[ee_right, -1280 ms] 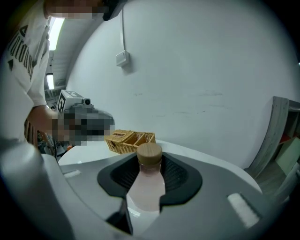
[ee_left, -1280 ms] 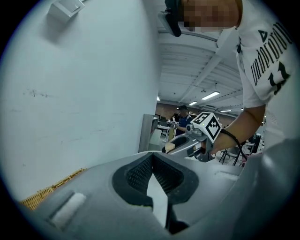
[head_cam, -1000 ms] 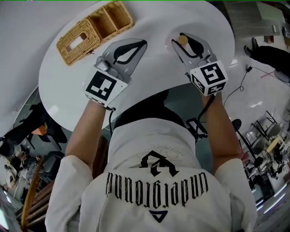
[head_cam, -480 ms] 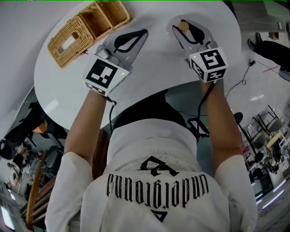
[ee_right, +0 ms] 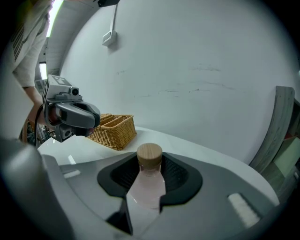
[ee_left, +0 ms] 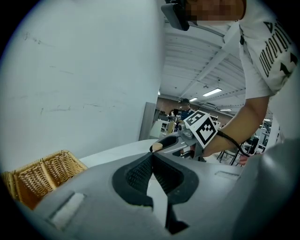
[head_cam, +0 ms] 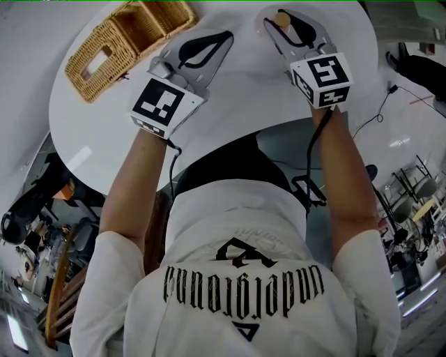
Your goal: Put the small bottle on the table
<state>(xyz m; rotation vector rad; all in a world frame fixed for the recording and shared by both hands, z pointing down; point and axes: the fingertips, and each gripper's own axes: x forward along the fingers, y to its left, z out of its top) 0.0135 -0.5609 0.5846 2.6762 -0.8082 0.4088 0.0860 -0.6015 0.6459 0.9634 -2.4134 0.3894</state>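
The small bottle (ee_right: 148, 187) is clear, faintly pink, with a round wooden cap (head_cam: 281, 19). It stands upright between the pads of my right gripper (ee_right: 150, 168), which is shut on it over the white table (head_cam: 237, 97). Whether its base touches the tabletop is hidden. In the head view the right gripper (head_cam: 289, 29) is at the upper right. My left gripper (head_cam: 202, 47) hovers to its left, shut with nothing between its pads (ee_left: 140, 172). The left gripper view also catches the right gripper (ee_left: 165, 142) and the cap.
A wicker basket (head_cam: 125, 35) with two compartments lies on the table's far left, also seen in the right gripper view (ee_right: 112, 130). The table's near edge runs just in front of the person's body. Chairs and cables stand on the floor around.
Both grippers have shifted a little farther out over the table. The bottle stays held in the right gripper, and the left gripper stays shut.
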